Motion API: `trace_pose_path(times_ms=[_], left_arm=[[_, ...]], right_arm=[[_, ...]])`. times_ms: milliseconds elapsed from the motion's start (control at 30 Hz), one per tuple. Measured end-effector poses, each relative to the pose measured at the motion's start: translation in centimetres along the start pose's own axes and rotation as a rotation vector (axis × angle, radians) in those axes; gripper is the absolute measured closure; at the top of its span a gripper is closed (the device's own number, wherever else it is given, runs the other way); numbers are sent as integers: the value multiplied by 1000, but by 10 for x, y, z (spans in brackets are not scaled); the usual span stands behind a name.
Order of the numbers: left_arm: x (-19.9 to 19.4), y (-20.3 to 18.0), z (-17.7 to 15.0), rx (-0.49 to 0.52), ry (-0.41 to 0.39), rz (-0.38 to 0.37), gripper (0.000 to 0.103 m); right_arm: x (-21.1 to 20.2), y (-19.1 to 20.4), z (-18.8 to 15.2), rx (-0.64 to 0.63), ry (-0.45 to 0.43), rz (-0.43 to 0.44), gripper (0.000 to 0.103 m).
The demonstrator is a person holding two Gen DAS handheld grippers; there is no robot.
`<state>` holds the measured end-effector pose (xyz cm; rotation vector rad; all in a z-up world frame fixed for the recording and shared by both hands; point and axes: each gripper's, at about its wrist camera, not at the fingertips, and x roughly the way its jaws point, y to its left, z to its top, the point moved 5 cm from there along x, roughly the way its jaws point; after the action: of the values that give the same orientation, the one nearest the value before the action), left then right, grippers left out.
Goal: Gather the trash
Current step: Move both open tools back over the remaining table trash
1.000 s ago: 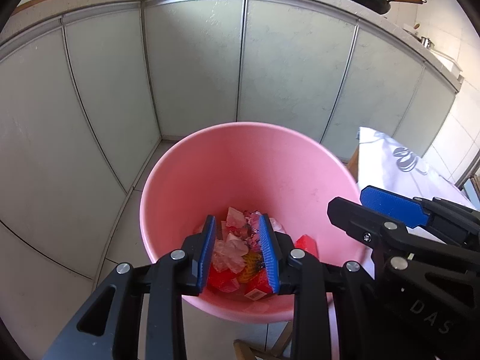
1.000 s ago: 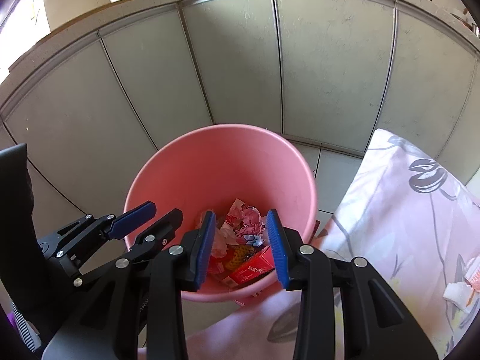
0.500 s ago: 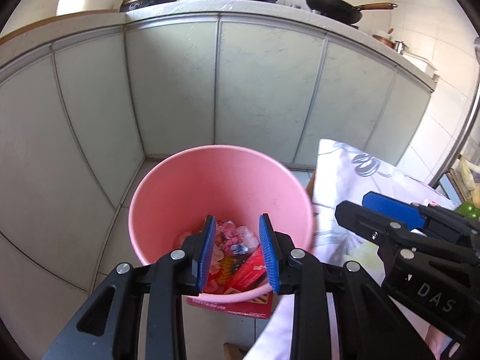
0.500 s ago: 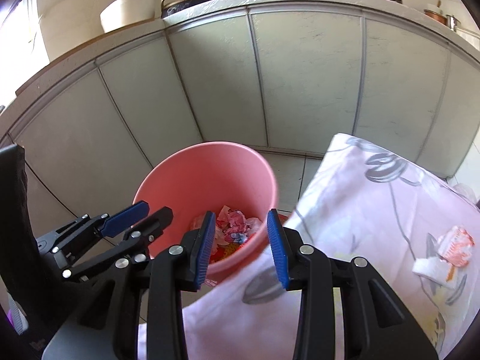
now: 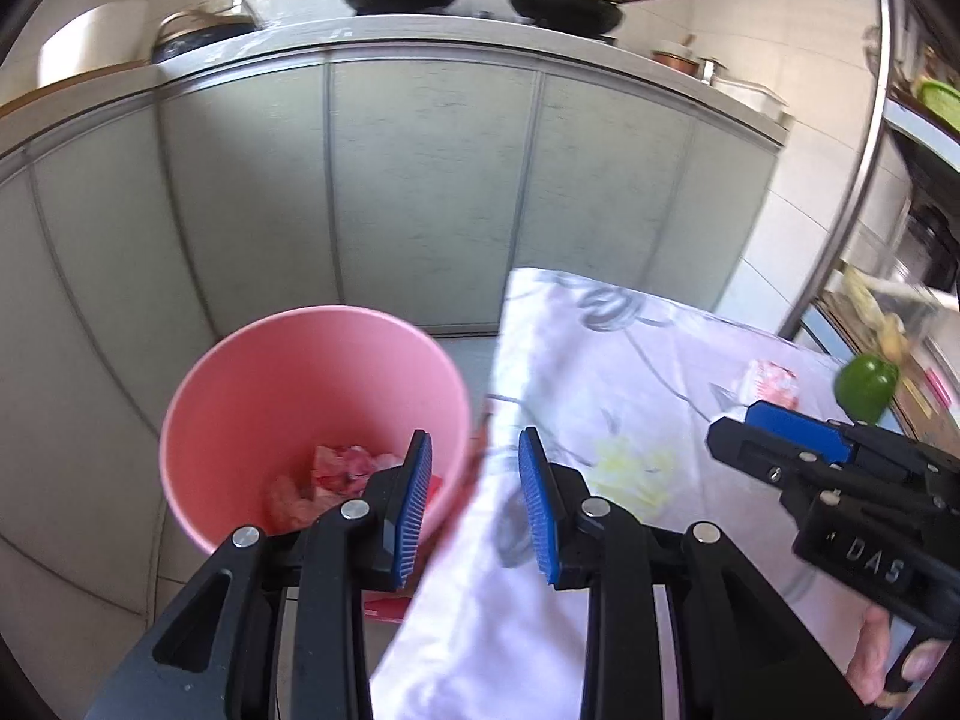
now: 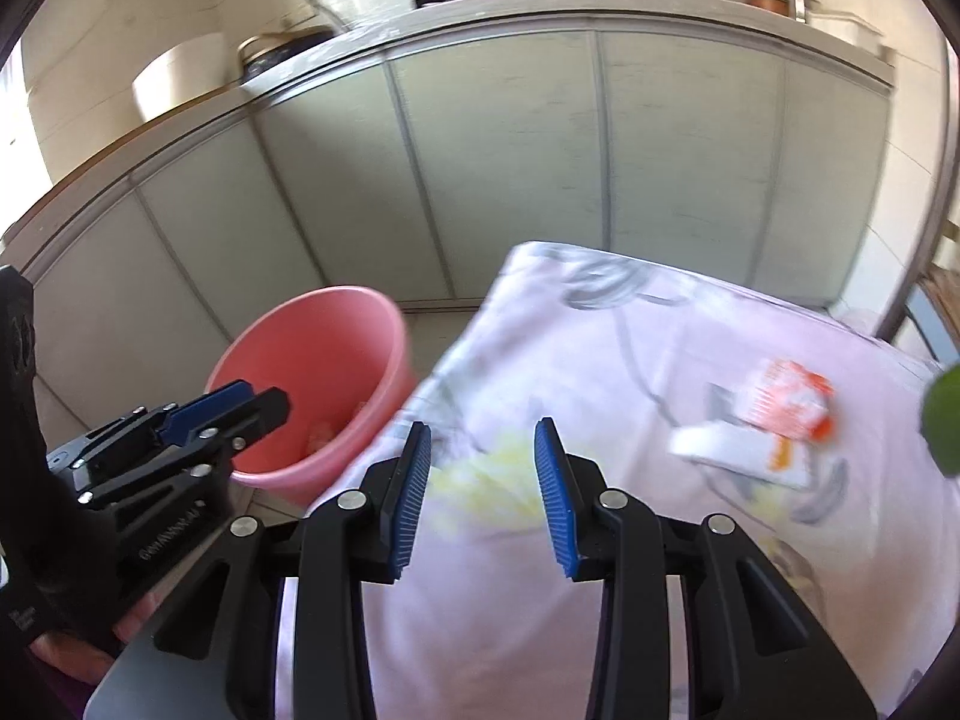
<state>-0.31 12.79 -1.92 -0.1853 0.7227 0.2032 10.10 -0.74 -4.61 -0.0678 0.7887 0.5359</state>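
1. Both grippers have swung right since the earlier frames, away from over the pink bucket (image 5: 312,420) and toward the cloth-covered table (image 6: 630,540); the bucket now sits left of centre in both views.
2. Left gripper (image 5: 474,507) hovers over the near left edge of the table, jaws apart with nothing between them.
3. Right gripper (image 6: 483,495) hovers over the table further right, jaws apart and empty, above a pale yellow patch in the cloth print.
4. Crumpled red and pink wrappers (image 5: 342,471) lie at the bottom of the bucket, which stands on the floor just beside the table's left edge.
5. An orange-and-white wrapper (image 6: 762,420) lies on the table, right of and beyond the right gripper, well apart from the bucket.
6. A green pepper (image 5: 867,381) shows at the far right edge of the table.
7. Pale cabinet doors (image 5: 420,180) run behind, with dark pans (image 5: 564,0) on the counter above.
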Motion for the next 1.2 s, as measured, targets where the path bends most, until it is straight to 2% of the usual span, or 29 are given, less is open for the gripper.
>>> trace_pose_path(times_ms=[267, 400, 567, 667, 967, 1200], left_arm=[[9, -46, -3, 95, 23, -86, 73], [15, -70, -6, 152, 35, -133, 65], [23, -102, -7, 228, 45, -194, 64], [29, -122, -7, 278, 52, -243, 63], [59, -173, -10, 426, 114, -392, 63], [84, -188, -8, 499, 162, -407, 63]], right_arm=[[-14, -55, -21, 73, 9, -89, 66], [-14, -74, -31, 105, 25, -116, 66], [-19, -93, -40, 123, 31, -153, 66], [-28, -104, -41, 130, 13, -175, 56], [-34, -136, -44, 190, 15, -210, 55], [-30, -145, -47, 210, 32, -203, 55]])
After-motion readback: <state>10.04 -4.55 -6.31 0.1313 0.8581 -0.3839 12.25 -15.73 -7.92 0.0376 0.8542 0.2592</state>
